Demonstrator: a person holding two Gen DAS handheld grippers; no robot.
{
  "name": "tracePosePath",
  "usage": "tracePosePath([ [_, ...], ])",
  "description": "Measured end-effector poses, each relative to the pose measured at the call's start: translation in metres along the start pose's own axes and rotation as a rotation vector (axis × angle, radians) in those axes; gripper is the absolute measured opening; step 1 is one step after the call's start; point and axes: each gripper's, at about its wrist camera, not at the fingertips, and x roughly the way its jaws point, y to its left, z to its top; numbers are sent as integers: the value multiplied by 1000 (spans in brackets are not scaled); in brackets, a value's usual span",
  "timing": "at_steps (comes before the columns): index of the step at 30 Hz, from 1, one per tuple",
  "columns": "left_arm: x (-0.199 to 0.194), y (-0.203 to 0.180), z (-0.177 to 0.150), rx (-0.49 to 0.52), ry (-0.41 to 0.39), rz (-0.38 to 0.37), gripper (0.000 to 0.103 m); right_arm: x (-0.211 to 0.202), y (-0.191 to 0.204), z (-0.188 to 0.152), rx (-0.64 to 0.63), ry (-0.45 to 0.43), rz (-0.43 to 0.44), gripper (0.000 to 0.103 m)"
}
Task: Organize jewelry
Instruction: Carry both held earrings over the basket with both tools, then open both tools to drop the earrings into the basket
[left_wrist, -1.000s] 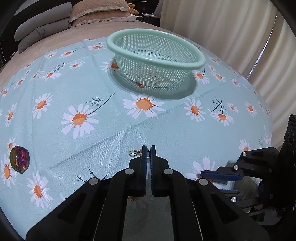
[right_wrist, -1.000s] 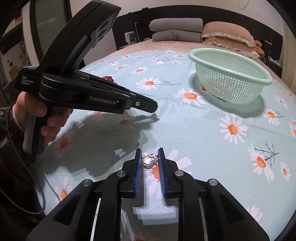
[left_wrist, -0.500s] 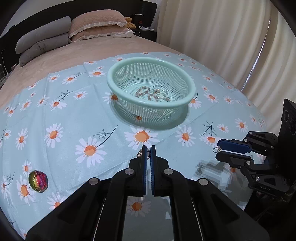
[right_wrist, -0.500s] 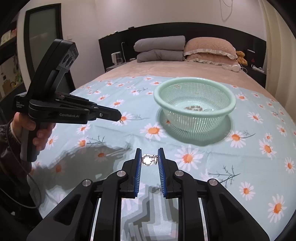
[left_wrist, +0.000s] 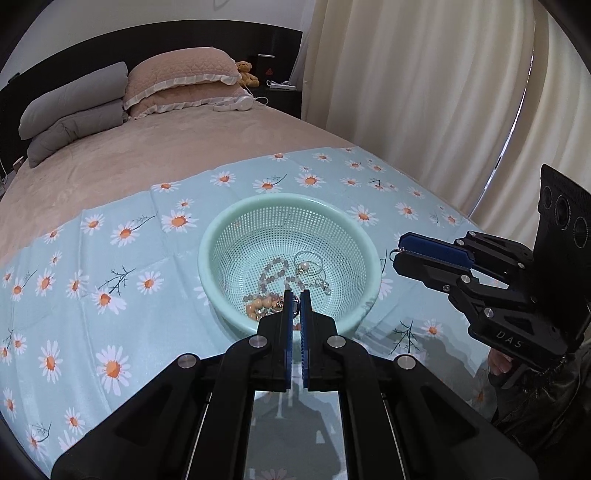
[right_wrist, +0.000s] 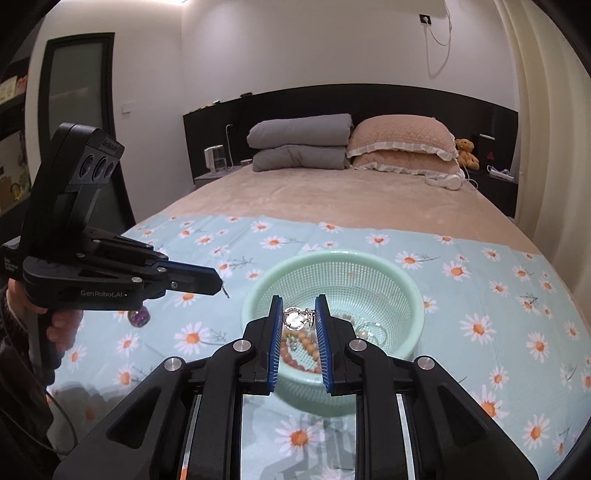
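Left wrist view: the left gripper hangs over the near rim of a mint-green mesh basket, which sits toward the far edge of a daisy-print cloth spread on a bed. Its fingers are pressed almost together, pinching a small dark jewelry piece, likely ready for dropping into the basket. Beaded bracelets and a ring already lie inside. The right gripper reaches in from the right, level, tips beside the basket's right rim.

Right wrist view: the right gripper points down over the basket, fingers slightly apart, clamping a silver pendant above peach beads. The left gripper is held level at left, a purple stone dangling beneath, a hand gripping its handle
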Motion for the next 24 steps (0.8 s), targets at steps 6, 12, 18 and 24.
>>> tracePosePath([
  [6,29,6,6,0,36,17,4,32,-17,0,21,50,-3,18],
  [12,37,17,0,-20,35,56,41,39,-27,-9,42,40,-33,59],
  [18,12,27,-4,-68,-52,102,88,16,-29,-6,45,-25,-69,79],
  [24,-18,23,-14,-72,-109,148,94,-17,-26,-7,71,-75,-76,87],
])
